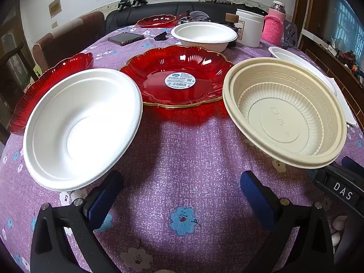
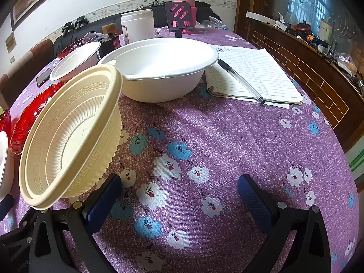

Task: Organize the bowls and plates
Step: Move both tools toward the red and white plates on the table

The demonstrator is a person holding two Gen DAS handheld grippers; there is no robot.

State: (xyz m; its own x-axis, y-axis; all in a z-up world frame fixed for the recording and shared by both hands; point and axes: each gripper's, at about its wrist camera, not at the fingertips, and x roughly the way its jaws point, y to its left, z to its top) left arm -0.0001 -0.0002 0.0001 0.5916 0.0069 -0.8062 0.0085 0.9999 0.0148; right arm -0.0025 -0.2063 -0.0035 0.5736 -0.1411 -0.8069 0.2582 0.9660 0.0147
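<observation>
both claws (image 1: 180, 196) (image 2: 179, 196) gape empty; three red plates (image 1: 175, 77), three white bowls (image 1: 82, 127), one cream bowl (image 1: 284, 113).

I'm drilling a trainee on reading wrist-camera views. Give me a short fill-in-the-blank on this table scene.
1. The round label sits in the middle of the ____ plate.
2. The pen lies on the ____.
3. The cream bowl has a key-pattern band and is tilted, its opening facing the right gripper, whose fingers are ____.
4. The tablecloth is ____ with flowers.

Missing words: red; notebook; open; purple
</observation>
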